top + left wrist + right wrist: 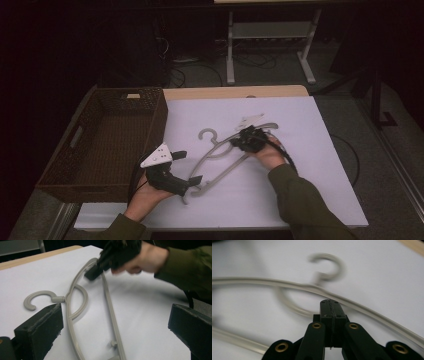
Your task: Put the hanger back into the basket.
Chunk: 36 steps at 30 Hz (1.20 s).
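So you've got a grey plastic hanger lying flat on the white sheet covering the surface, roughly in the middle. Its open hook curls up at the far side, pointing away from you and a little toward the basket side. Right under the neck there's a curved inner loop, and the long arm and straight bottom bar run diagonally, from near your right hand down to near your left. There's a small peg sticking up off the bar near that lower end. It looks whole, no cracks that can be made out.
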Motion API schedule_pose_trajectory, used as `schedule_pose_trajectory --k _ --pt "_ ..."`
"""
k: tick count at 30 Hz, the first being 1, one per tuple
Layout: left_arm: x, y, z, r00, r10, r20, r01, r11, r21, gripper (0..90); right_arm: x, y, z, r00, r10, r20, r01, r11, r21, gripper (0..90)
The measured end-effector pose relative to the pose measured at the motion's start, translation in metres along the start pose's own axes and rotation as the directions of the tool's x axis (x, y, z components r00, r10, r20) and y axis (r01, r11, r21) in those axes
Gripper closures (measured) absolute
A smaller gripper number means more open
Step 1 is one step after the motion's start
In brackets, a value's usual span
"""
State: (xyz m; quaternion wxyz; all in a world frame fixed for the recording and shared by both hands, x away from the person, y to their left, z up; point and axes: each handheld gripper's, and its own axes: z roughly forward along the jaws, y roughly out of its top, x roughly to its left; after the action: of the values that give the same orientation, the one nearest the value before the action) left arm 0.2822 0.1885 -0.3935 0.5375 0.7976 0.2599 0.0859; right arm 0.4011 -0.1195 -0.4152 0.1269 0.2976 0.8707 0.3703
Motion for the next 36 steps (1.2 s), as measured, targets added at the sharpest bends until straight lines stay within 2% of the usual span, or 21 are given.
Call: schedule_pose_trajectory --k 3,5,7,9,11,16,19,21,23,24,27,28,29,30,32,35,36 --pt "0.001 -0.001 0.001 1.0000 -0.008 -0.001 0.008 1.0000 0.001 0.0 -0.030 -0.013 -0.008 0.9964 0.049 0.069 -0.050 0.999 0.004 89.8" --pt "0.001 -0.001 0.001 1.0000 -0.005 -0.003 0.005 1.0000 0.001 0.0 -0.044 -0.019 -0.011 0.9921 0.083 0.094 -0.083 0.997 0.004 89.8" --pt "0.001 -0.001 0.001 1.0000 -0.002 -0.004 0.002 1.0000 0.002 0.0 -0.053 -0.023 -0.010 0.9897 0.089 0.113 -0.091 0.996 0.018 89.8" --pt "0.001 -0.001 0.001 1.0000 0.002 -0.003 -0.002 1.0000 0.003 0.0 -0.057 -0.027 -0.009 0.9864 0.115 0.117 -0.119 0.992 0.033 89.8" --pt "0.002 -0.001 0.001 1.0000 0.004 -0.003 -0.004 1.0000 0.004 0.0 -0.058 -0.030 -0.007 0.9862 0.106 0.127 -0.114 0.992 0.058 89.8" --pt "0.002 -0.002 0.001 1.0000 0.006 -0.006 -0.006 1.0000 0.005 0.0 -0.055 -0.034 -0.006 0.9859 0.123 0.114 -0.133 0.988 0.085 89.8" --pt "0.003 -0.002 0.001 0.9999 0.013 -0.005 -0.013 0.9998 0.013 0.0 -0.048 -0.039 -0.010 0.9904 0.097 0.098 -0.108 0.988 0.110 89.8" --pt "0.002 -0.003 0.001 1.0000 0.004 -0.003 -0.004 0.9999 0.012 0.0 -0.042 -0.044 -0.015 0.9915 0.085 0.098 -0.098 0.986 0.136 89.7" --pt "0.003 -0.004 0.002 1.0000 0.002 -0.003 -0.002 0.9999 0.013 0.0 -0.038 -0.049 -0.021 0.9922 0.084 0.092 -0.096 0.985 0.140 89.8" --pt "0.004 -0.003 0.002 0.9999 0.012 -0.004 -0.011 0.9998 0.016 0.0 -0.035 -0.052 -0.023 0.9921 0.088 0.089 -0.101 0.984 0.146 89.8" --pt "0.003 -0.004 0.002 0.9999 -0.009 -0.006 0.009 0.9999 0.009 0.0 -0.026 -0.062 -0.035 0.9941 0.069 0.084 -0.083 0.983 0.166 89.8" --pt "0.003 -0.004 0.002 1.0000 -0.006 -0.007 0.006 0.9999 0.011 0.0 -0.022 -0.065 -0.039 0.9936 0.079 0.080 -0.092 0.981 0.171 89.8" --pt "0.003 -0.004 0.003 1.0000 -0.008 -0.006 0.008 0.9999 0.012 0.0 -0.019 -0.068 -0.043 0.9948 0.065 0.078 -0.077 0.982 0.171 89.8" --pt "0.003 -0.004 0.003 0.9999 -0.009 -0.006 0.009 0.9999 0.012 0.0 -0.016 -0.071 -0.046 0.9945 0.078 0.071 -0.089 0.982 0.169 89.8" --pt "0.003 -0.004 0.003 1.0000 -0.008 -0.004 0.008 0.9999 0.012 0.0 -0.013 -0.074 -0.051 0.9946 0.071 0.076 -0.082 0.984 0.159 89.8" --pt "0.002 -0.004 0.003 0.9999 -0.009 -0.005 0.009 0.9999 0.014 0.0 -0.013 -0.074 -0.057 0.9936 0.068 0.090 -0.078 0.991 0.112 89.7" --pt "0.002 -0.004 0.003 0.9999 -0.009 -0.005 0.009 0.9999 0.014 0.0 -0.012 -0.072 -0.061 0.9932 0.081 0.084 -0.088 0.993 0.080 89.7"
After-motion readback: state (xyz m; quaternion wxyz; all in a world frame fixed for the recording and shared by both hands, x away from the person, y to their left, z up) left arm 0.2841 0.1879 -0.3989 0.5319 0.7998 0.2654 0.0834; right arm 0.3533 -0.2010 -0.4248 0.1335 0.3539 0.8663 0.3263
